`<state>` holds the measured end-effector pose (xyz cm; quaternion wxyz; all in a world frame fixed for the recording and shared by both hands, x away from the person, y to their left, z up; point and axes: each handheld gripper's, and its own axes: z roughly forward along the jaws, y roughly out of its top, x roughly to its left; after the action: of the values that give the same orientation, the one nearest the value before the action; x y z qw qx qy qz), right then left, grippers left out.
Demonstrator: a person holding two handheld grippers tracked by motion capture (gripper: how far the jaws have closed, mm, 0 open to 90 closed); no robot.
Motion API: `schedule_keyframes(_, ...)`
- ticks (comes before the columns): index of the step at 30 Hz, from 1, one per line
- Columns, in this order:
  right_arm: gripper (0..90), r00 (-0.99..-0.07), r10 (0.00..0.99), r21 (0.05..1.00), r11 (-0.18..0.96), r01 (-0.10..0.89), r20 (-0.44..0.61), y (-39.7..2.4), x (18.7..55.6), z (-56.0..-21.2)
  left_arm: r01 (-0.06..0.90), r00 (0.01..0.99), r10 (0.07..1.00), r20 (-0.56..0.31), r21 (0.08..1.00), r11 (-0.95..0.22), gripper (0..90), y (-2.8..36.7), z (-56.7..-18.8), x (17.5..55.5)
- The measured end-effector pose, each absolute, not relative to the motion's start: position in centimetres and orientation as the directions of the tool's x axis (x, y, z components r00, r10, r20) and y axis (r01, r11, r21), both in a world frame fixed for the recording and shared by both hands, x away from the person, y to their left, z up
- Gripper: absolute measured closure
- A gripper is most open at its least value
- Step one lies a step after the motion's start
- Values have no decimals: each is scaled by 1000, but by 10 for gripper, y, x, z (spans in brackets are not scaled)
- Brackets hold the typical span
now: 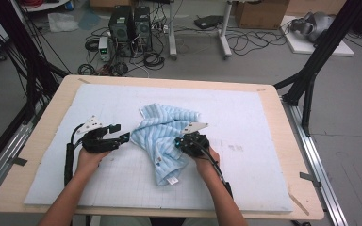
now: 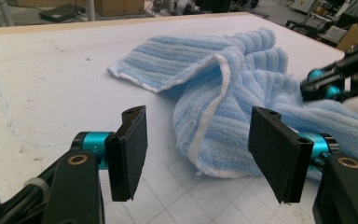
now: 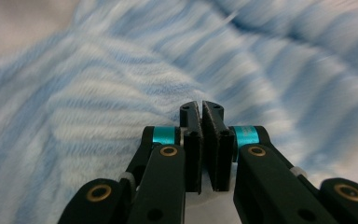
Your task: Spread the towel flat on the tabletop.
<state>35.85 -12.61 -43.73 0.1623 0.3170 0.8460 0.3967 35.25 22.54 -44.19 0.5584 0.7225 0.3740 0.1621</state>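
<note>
1. No container is seen on the table [image 1: 37,155]; the pale mat [image 1: 245,117] that covers it carries only the blue striped towel [image 1: 162,136], which lies crumpled at the middle of the mat, one end bunched toward the far side and a narrower tail with a small white tag [image 1: 172,180] stretched toward the person.
2. The left gripper [image 1: 120,133] is held just beside the towel's left edge, its jaws parted — in the left gripper view [image 2: 205,154] the two black pads stand well apart, nothing is pressed between them, and the white-hemmed fold of the towel [image 2: 223,102] is seen beyond the gap.
3. The right gripper [image 1: 181,142] is set on the towel's right side. In the right gripper view [image 3: 201,116] its jaws are closed pad against pad, with the blurred towel [image 3: 98,107] right at the tips; whether any cloth is pinched between them cannot be told.
4. Edges and room: the towel is kept well inside the mat on every side. Wide bare mat is left to the right and at the far left corner, and a bare strip lies between the towel's tail and the near edge — the forearms come in across it.
</note>
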Motion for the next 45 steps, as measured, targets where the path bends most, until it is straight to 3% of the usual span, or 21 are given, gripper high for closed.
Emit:
schedule_keyframes(5, 865, -656, 755, 825, 355, 439, 24, -154, 372, -424, 355, 671, 717, -187, 930, -90, 381, 224, -442, 352)
schedule_keyframes(10, 865, -579, 815, 839, 318, 441, -5, -169, 381, -417, 357, 675, 714, -187, 930, -94, 381, 224, -443, 353)
schedule_keyframes(11, 865, -521, 853, 840, 298, 453, -21, -181, 390, -414, 356, 676, 712, -188, 930, -93, 381, 224, -443, 353)
schedule_keyframes(21, 859, -364, 922, 753, 330, 569, -129, -216, 412, -422, 356, 681, 708, -186, 929, -98, 381, 222, -443, 353)
schedule_keyframes(23, 848, -365, 923, 752, 328, 573, -124, -217, 412, -423, 356, 680, 709, -188, 930, -95, 381, 222, -443, 353)
schedule_keyframes(24, 756, -368, 924, 765, 311, 564, -104, -219, 409, -421, 356, 680, 709, -186, 930, -97, 381, 223, -443, 353)
schedule_keyframes(26, 664, -393, 917, 794, 290, 535, -70, -221, 403, -415, 359, 678, 710, -189, 928, -96, 381, 223, -444, 353)
schedule_keyframes(29, 623, -412, 909, 832, 274, 483, -60, -226, 389, -406, 357, 681, 709, -184, 929, -101, 381, 222, -443, 352)
schedule_keyframes(37, 570, -493, 870, 852, 267, 450, -12, -249, 349, -408, 354, 694, 697, -181, 929, -111, 397, 216, -444, 351)
schedule_keyframes(38, 568, -547, 837, 863, 287, 417, -14, -249, 337, -409, 350, 697, 695, -174, 929, -118, 400, 214, -444, 351)
schedule_keyframes(45, 542, -671, 741, 857, 347, 380, -2, -220, 326, -412, 353, 684, 708, -175, 929, -111, 406, 216, -445, 352)
